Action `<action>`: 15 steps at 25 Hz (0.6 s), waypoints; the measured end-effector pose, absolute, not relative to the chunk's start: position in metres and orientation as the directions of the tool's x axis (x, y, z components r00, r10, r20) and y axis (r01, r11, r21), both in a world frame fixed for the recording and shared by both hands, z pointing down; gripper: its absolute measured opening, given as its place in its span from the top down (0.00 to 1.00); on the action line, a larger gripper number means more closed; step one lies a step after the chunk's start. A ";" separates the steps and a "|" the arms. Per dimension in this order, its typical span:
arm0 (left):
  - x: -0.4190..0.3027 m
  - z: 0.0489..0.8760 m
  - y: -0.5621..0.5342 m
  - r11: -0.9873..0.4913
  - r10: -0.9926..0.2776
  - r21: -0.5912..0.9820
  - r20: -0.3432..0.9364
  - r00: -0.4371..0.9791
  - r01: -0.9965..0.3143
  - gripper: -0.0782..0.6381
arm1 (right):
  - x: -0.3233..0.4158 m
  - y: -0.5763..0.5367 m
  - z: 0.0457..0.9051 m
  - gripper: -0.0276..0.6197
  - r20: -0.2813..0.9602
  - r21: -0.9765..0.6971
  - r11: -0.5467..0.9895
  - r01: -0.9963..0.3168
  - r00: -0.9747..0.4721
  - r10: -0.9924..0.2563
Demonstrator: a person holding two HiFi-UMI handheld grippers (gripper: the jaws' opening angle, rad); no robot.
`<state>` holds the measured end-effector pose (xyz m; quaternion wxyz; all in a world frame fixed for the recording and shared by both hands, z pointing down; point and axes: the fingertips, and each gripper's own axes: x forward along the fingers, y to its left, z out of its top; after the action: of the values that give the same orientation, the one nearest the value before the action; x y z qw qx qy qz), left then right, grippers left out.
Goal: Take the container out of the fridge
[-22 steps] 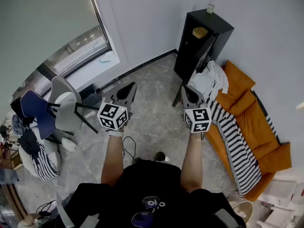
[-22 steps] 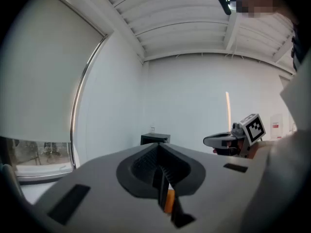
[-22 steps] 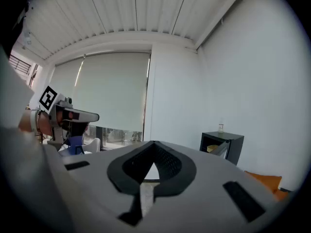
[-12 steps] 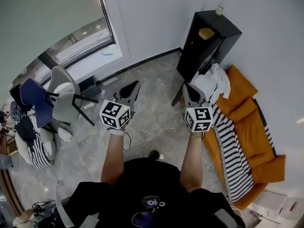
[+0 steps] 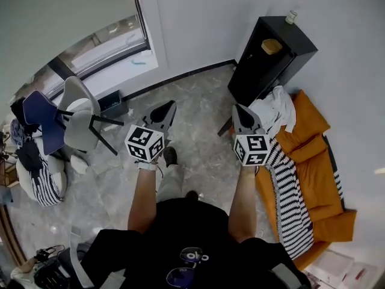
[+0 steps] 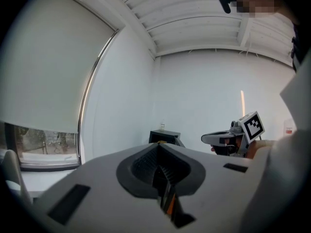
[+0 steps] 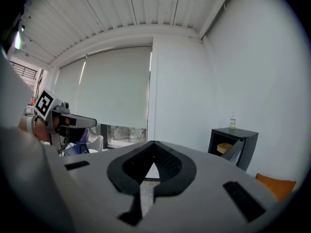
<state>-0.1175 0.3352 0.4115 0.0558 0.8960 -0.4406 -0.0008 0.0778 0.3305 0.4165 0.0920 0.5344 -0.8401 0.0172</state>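
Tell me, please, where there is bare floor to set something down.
The floor between the chairs and the fridge is bare. The sofa is crowded with a striped blanket and white cloth.

The person wears a black short-sleeved top [image 5: 180, 230] with a small pale emblem [image 5: 192, 257] toward six o'clock, light grey trousers [image 5: 171, 182] and a dark shoe [image 5: 171, 156]. The left tongs [image 5: 172, 104] and right tongs [image 5: 236, 108] are grey wedge-shaped shells with dark ribbed pads [image 6: 146, 161], each bearing a white cube [image 5: 144, 143] printed with black square markers.
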 end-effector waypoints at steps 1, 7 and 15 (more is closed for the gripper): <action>-0.117 0.413 0.326 -0.611 -0.785 0.104 0.048 0.617 -0.785 0.88 | 0.077 0.321 0.417 0.95 0.175 0.067 0.426 -0.902 -0.410 -0.895; -0.124 0.414 0.254 -0.644 -0.758 0.116 0.042 0.651 -0.756 0.88 | 0.061 0.255 0.414 0.95 0.182 0.086 0.413 -0.907 -0.393 -0.901; -0.148 0.406 0.136 -0.704 -0.701 0.101 0.067 0.710 -0.703 0.88 | 0.029 0.146 0.414 0.95 0.214 0.043 0.360 -0.932 -0.344 -0.914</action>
<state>-0.1475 0.1361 0.4062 0.0596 0.9229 -0.3803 0.0117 0.0293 0.1460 0.4137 0.1011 0.5639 -0.8185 0.0432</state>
